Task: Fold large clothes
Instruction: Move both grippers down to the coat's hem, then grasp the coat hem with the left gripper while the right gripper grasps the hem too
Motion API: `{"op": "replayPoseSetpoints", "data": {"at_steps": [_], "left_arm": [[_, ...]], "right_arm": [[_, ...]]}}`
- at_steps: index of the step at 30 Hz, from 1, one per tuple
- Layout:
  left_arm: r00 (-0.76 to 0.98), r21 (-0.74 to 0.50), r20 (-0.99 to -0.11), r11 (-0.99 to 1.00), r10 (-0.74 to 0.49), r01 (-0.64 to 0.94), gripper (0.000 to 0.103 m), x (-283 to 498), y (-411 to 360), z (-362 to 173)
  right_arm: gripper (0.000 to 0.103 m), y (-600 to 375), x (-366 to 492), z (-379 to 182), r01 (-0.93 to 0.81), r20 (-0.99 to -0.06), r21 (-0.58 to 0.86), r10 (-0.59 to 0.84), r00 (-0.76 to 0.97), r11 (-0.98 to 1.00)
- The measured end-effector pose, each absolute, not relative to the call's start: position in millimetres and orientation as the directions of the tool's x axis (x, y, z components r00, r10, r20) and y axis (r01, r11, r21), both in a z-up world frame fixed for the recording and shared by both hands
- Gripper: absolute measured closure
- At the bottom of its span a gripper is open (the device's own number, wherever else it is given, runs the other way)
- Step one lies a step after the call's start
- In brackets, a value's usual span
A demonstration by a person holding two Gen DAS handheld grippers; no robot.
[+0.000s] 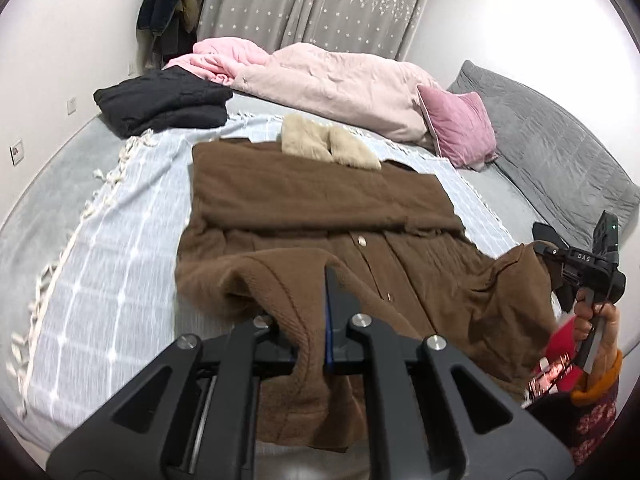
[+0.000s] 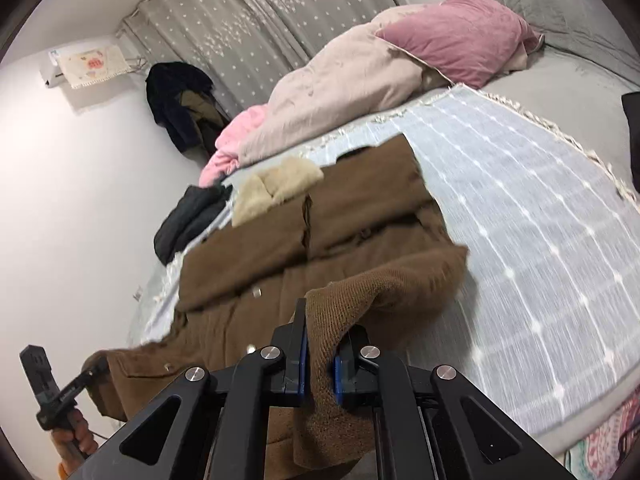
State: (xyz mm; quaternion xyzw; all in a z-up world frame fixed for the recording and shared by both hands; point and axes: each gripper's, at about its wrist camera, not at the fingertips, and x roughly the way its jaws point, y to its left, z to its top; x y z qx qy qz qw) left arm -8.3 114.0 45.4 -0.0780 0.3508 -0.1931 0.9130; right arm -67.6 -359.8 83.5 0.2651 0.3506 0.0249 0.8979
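Note:
A large brown coat [image 1: 320,204] with a cream fur collar [image 1: 324,146] lies on a light blue checked blanket [image 1: 112,248] on the bed, sleeves folded across its front. My left gripper [image 1: 326,280] is shut on the coat's near left hem corner, lifted off the bed. My right gripper [image 2: 320,320] is shut on the near right hem corner of the coat [image 2: 304,236], also lifted. The right gripper also shows in the left wrist view [image 1: 548,256], the left gripper in the right wrist view [image 2: 94,370], each holding brown fabric.
A folded black garment [image 1: 164,100] sits at the far left of the bed. A pink duvet [image 1: 332,84], a pink pillow [image 1: 460,128] and a grey padded headboard [image 1: 560,152] lie behind. Dark coats [image 1: 176,4] hang by the starred curtain [image 1: 320,0].

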Motion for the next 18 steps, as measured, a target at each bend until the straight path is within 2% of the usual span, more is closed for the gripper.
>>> {"op": "replayPoseSetpoints", "data": {"at_steps": [5, 11, 15, 18], "left_arm": [[0.72, -0.268, -0.588, 0.929, -0.368, 0.257, 0.093, 34.8, 115.4, 65.1], [0.732, -0.321, -0.592, 0.932, -0.337, 0.17, 0.093, 91.2, 126.5, 62.2], [0.739, -0.368, -0.604, 0.927, -0.299, 0.075, 0.093, 132.5, 132.2, 30.3], [0.739, -0.386, -0.623, 0.923, -0.257, -0.005, 0.093, 155.3, 135.7, -12.4]], "right_arm": [[0.095, -372.1, -22.7, 97.7, 0.172, -0.594, 0.524, 0.214, 0.775, 0.834], [0.095, -397.8, 25.5, 92.6, 0.234, -0.58, 0.551, 0.166, 0.797, 0.801], [0.095, -418.1, 48.9, 75.6, 0.272, -0.577, 0.567, 0.14, 0.805, 0.777], [0.095, -431.2, 65.1, 48.2, 0.321, -0.611, 0.548, 0.107, 0.785, 0.773]]}}
